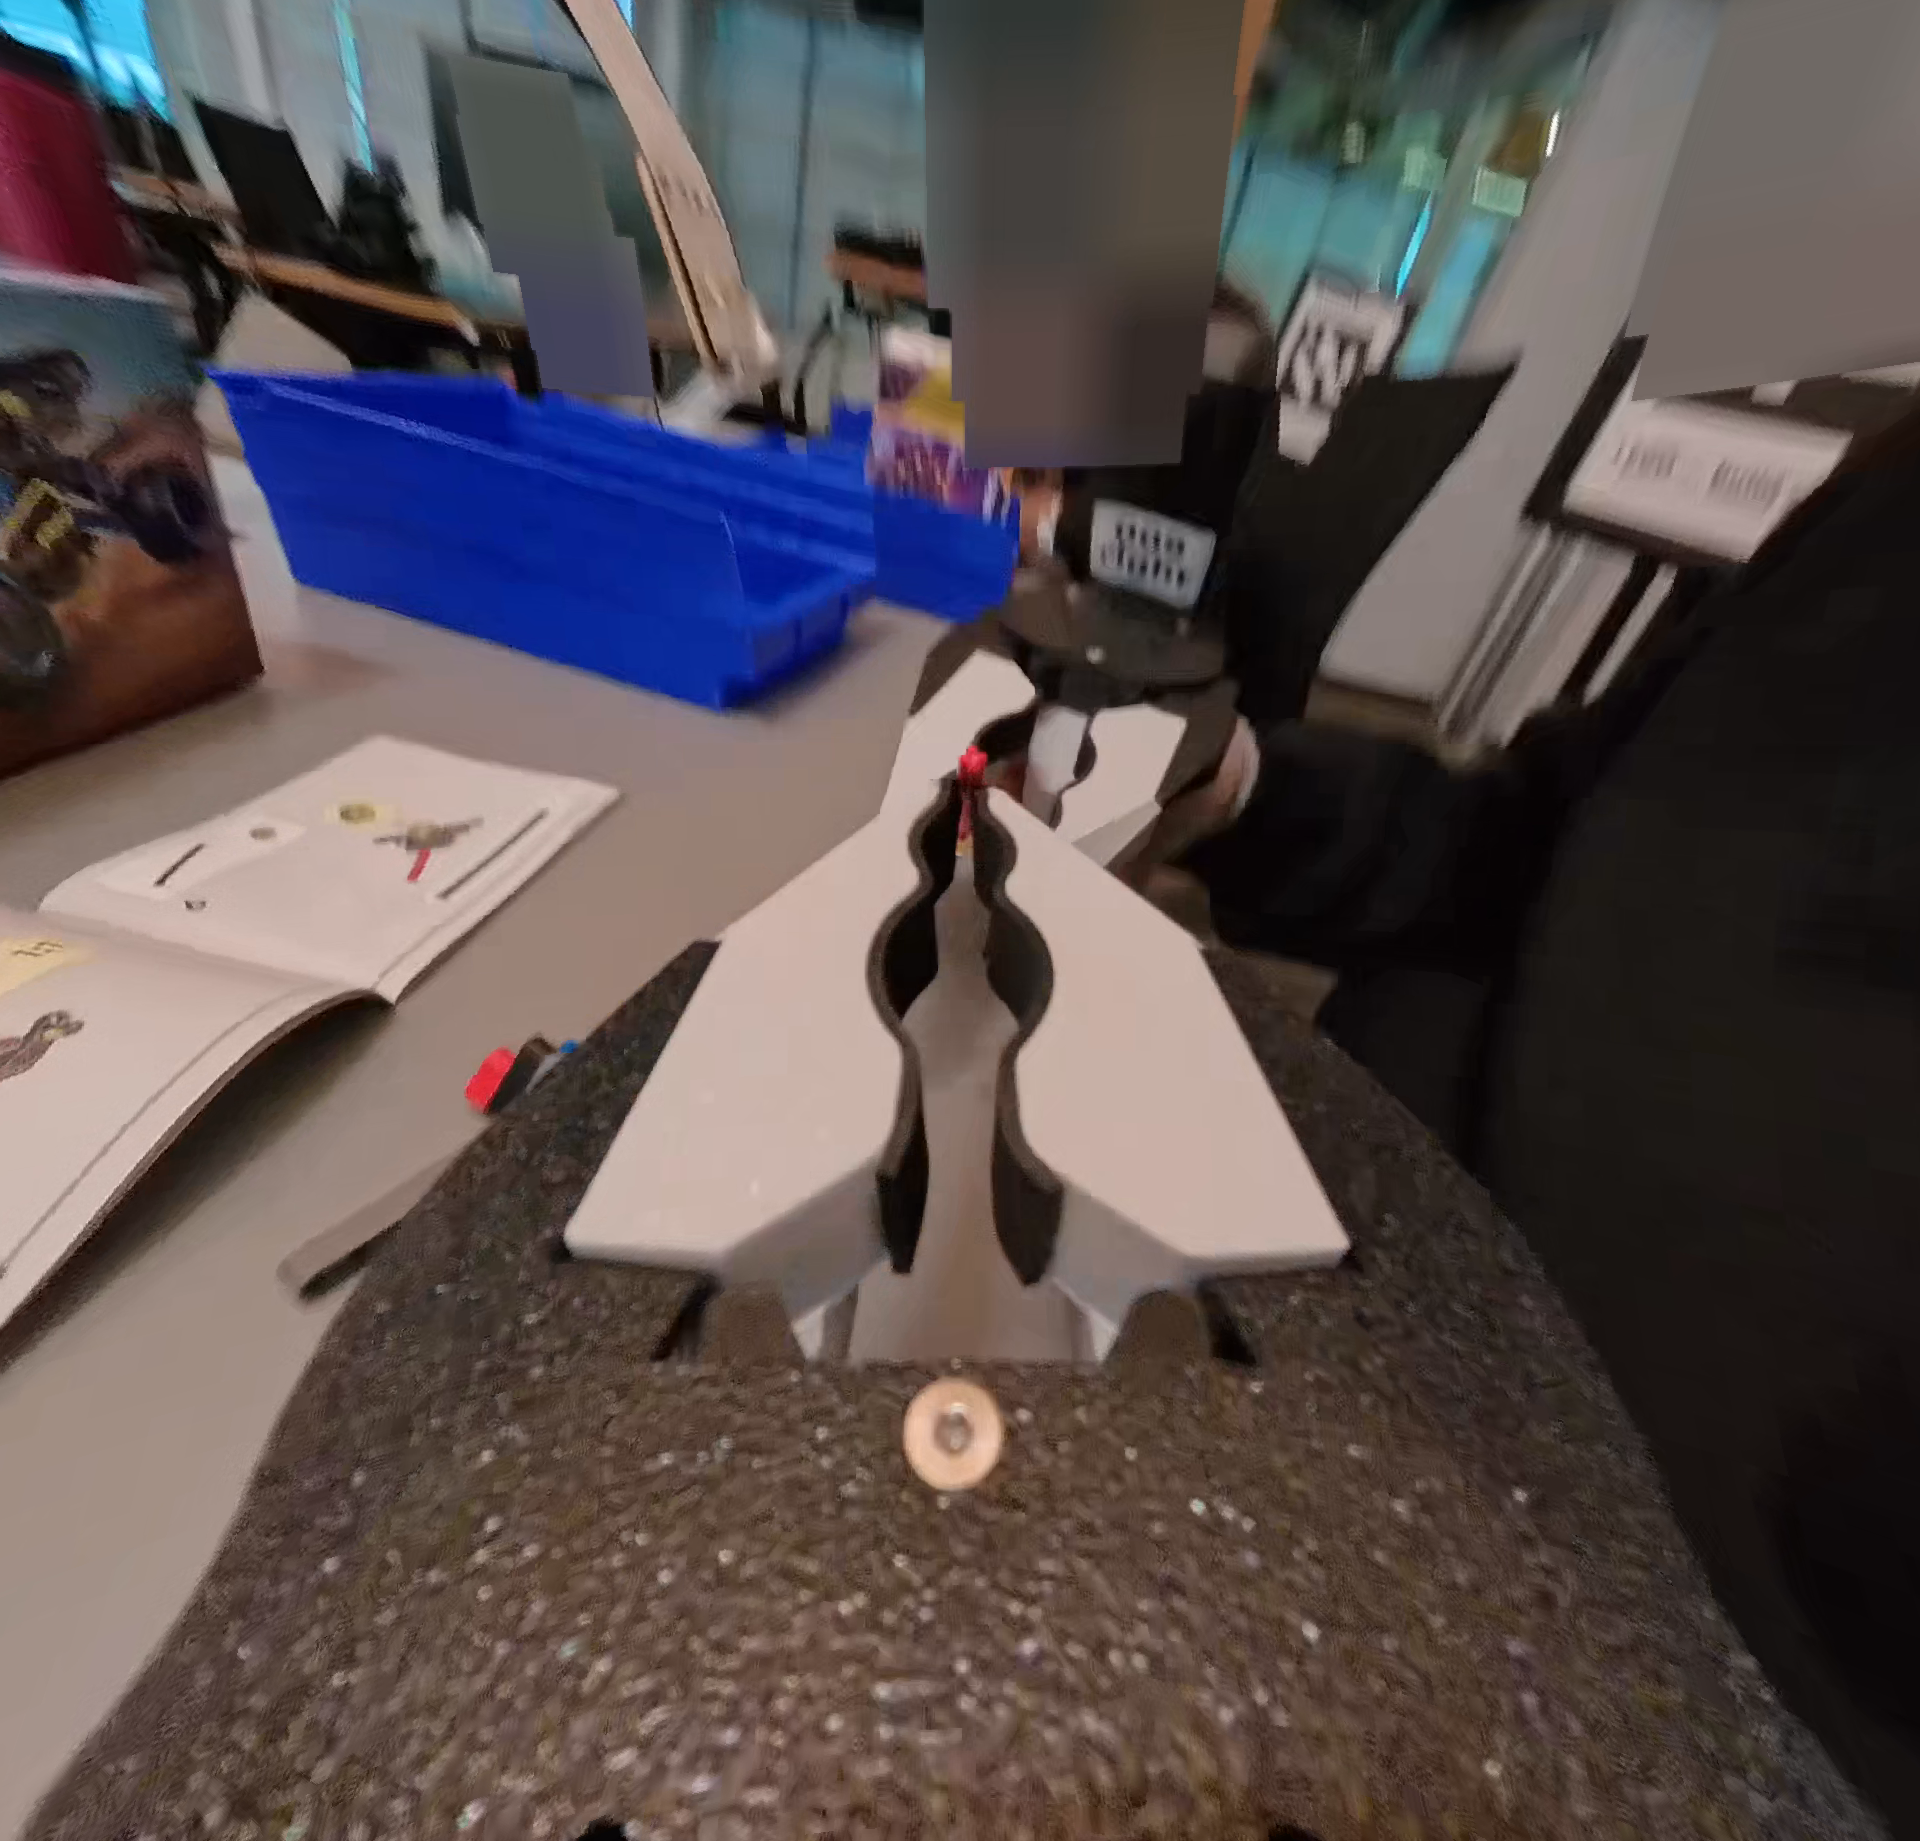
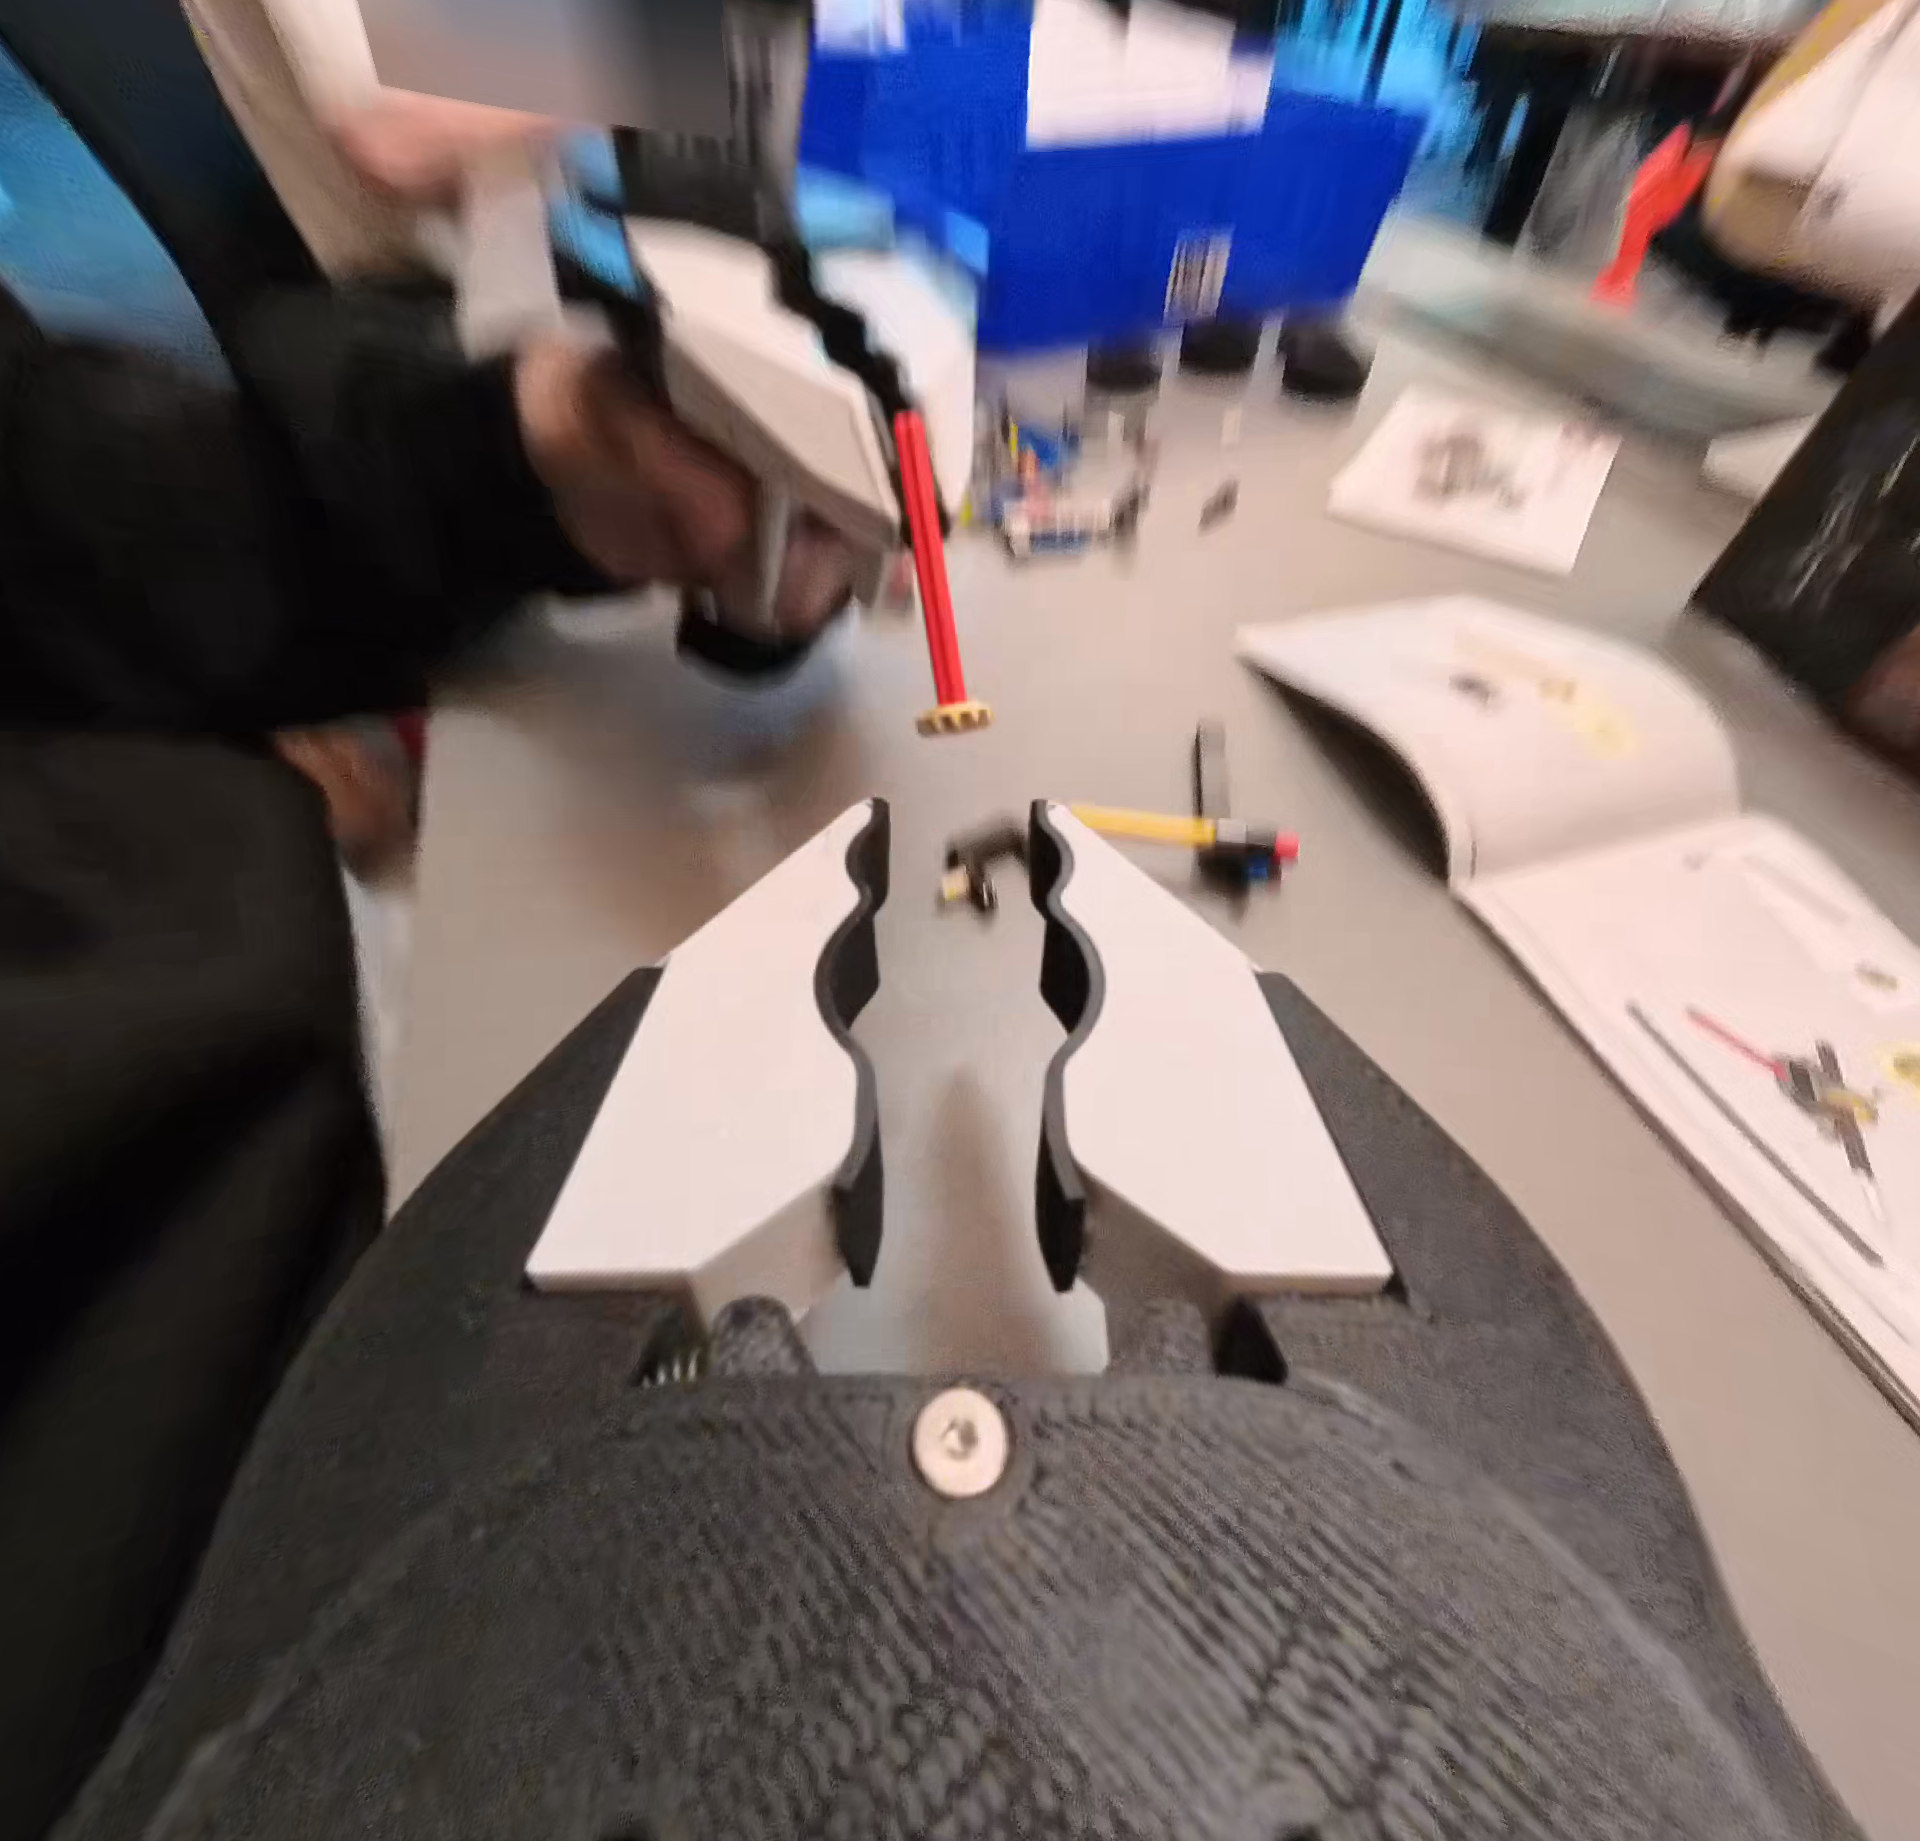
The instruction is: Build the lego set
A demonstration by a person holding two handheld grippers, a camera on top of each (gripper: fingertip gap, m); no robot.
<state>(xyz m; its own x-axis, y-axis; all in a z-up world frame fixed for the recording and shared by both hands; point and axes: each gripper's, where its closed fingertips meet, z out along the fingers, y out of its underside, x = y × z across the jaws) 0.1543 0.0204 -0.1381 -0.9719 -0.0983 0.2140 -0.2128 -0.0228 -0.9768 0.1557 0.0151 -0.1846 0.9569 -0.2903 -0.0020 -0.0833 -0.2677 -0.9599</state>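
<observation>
No writing can be read in either view. The open instruction booklet (image 1: 312, 856) on the desk (image 1: 623, 752) shows only small printed diagrams and a yellow patch, too blurred to make out. The picture box (image 1: 94, 534) at the left edge carries artwork but no legible lettering. Black-and-white signs (image 1: 1704, 477) in the background bear dark marks smeared by blur. In the right wrist view, the booklet (image 2: 1662, 960) pages are likewise unreadable.
</observation>
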